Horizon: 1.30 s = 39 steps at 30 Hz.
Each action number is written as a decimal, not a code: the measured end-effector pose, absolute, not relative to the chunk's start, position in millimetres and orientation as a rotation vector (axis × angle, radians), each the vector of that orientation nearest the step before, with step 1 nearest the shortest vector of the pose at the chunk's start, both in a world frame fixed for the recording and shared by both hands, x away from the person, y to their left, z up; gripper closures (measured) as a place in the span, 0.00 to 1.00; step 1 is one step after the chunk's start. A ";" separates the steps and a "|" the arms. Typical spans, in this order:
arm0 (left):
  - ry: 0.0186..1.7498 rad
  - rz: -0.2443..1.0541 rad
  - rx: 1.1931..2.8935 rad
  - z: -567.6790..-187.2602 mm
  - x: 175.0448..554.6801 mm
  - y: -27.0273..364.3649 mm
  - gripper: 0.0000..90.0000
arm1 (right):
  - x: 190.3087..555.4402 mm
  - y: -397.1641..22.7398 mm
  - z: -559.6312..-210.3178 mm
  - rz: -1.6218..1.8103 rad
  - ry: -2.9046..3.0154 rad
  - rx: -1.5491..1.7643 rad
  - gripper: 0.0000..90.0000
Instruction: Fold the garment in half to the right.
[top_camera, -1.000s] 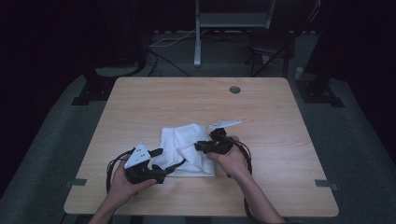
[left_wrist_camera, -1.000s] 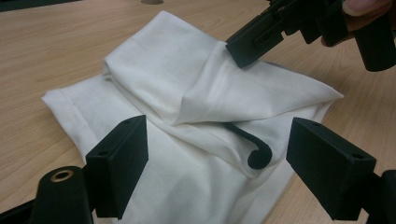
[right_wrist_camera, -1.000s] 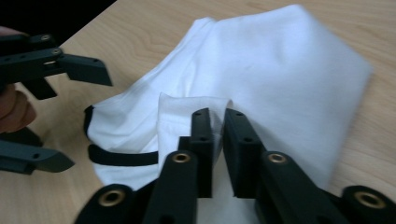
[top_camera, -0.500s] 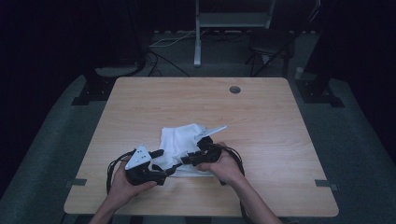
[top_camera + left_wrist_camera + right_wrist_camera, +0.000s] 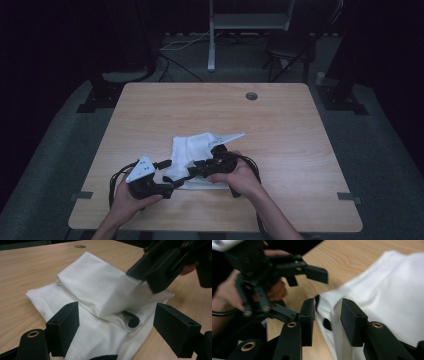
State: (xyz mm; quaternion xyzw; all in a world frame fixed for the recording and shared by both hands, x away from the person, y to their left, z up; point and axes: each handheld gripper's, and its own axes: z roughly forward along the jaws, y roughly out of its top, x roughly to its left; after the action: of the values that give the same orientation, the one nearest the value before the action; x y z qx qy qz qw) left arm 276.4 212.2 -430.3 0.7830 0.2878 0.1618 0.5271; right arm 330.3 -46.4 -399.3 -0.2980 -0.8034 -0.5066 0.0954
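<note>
A white cloth [image 5: 192, 147], folded over on itself, lies on the wooden table [image 5: 280, 130] near the person's edge. My right gripper [image 5: 197, 170] reaches in from the right over the cloth's near part. In the right gripper view its jaws [image 5: 328, 320] have just been opening, and the cloth's edge [image 5: 334, 312] lies loosely in the gap between them. My left gripper [image 5: 172, 175] sits at the cloth's near left corner. Its jaws [image 5: 117, 330] stand wide open astride the cloth [image 5: 100, 292], pressing on nothing. The right gripper [image 5: 160, 267] rests on the top fold.
A round cable hole [image 5: 251, 96] sits near the table's far edge. Beyond the table a white stand [image 5: 212, 40] and cables lie on the dark floor. Bare wood surrounds the cloth on all sides.
The right gripper carried the cloth's right side leftward over the rest, moved left and nearer the person, and its jaws came apart. The left gripper stayed put.
</note>
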 end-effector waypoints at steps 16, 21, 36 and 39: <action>0.574 0.417 1.932 -431.8 277.1 191.0 0.23 | 353.6 -72.2 -379.1 -1.638 -2.463 -1.242 0.51; 0.626 0.413 1.940 -431.0 280.0 187.6 0.23 | 359.7 -75.1 -377.4 -1.611 -2.503 -1.302 0.45; 0.704 0.373 1.931 -427.0 281.4 179.6 0.23 | 391.0 -52.3 -364.5 -1.462 -2.775 -1.248 0.36; 0.706 0.367 1.936 -426.9 282.1 178.6 0.23 | 398.6 -46.6 -362.0 -1.437 -2.810 -1.256 0.36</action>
State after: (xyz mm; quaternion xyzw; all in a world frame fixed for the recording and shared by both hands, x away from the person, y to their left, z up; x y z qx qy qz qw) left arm 282.1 178.6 -426.9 0.8008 0.2921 0.1520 0.5003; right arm 398.6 -46.6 -362.0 -0.3668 -0.8206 -0.4195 -0.1272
